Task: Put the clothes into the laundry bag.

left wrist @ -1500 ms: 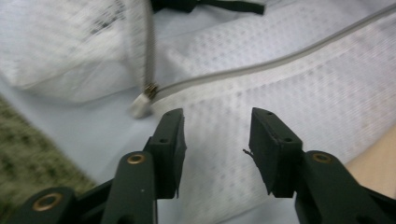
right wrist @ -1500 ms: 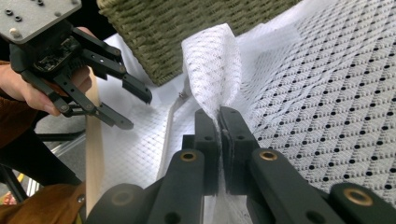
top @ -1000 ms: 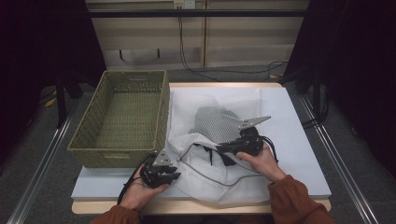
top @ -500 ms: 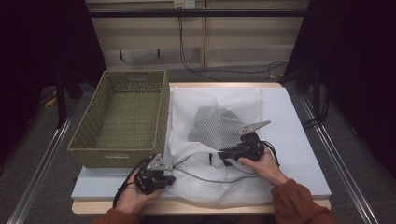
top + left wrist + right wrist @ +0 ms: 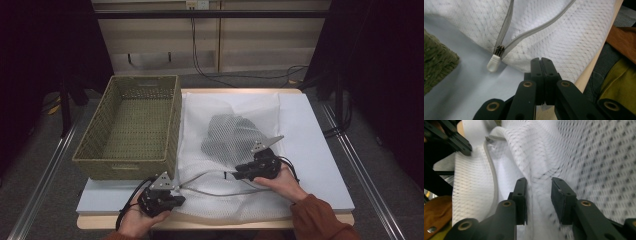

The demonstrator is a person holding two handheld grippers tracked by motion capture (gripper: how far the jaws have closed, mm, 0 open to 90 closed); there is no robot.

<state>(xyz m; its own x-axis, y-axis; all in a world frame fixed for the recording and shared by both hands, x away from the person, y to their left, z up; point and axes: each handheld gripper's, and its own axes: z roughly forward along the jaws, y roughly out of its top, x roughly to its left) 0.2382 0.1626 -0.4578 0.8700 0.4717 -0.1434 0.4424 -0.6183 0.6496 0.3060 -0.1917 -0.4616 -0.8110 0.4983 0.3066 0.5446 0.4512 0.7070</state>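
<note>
A white mesh laundry bag (image 5: 220,107) lies spread on the table with a dark garment (image 5: 230,135) inside it. Its grey zipper (image 5: 210,191) runs along the near edge, and the white pull tab (image 5: 494,62) lies free on the mat. At the bag's near left corner, my left gripper (image 5: 180,198) (image 5: 540,61) is shut on the bag's edge. My right gripper (image 5: 236,176) (image 5: 539,183) rests on the bag's middle. Its jaws have just been opening and a loose fold of mesh stands between them, unpressed.
A green woven basket (image 5: 90,145) stands at the left, touching the bag's side. The pale blue mat (image 5: 310,140) extends bare to the right. The table's wooden front edge (image 5: 100,220) is right by my left hand. A sleeve (image 5: 320,220) comes in at the bottom right.
My left gripper has moved left and nearer with the bag's edge, pulling the bunched bag flat. The right gripper's jaws have opened and let go of the mesh.
</note>
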